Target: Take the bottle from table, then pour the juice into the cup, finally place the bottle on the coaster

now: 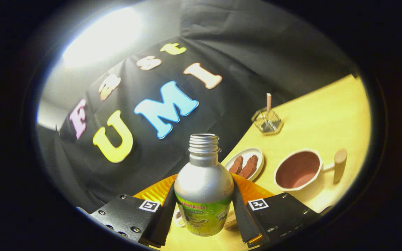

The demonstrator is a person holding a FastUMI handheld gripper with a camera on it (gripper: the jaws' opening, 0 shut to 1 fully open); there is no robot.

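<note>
Gripper (pixel 203 205) clamps bottle (pixel 203 188) (cap off) btwn both fingers, lifted w/ cup (pixel 298 169) and plate (pixel 245 164) on table (pixel 319 118) beyond.

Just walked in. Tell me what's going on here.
A person's handheld tongs are shut on an uncapped silver bottle with a green label, one finger on each side. The view is tilted. An orange coaster lies just behind the bottle. Beyond it on the wooden table sit a cup with a wooden handle, a small plate of brown snacks and a glass holder.
</note>
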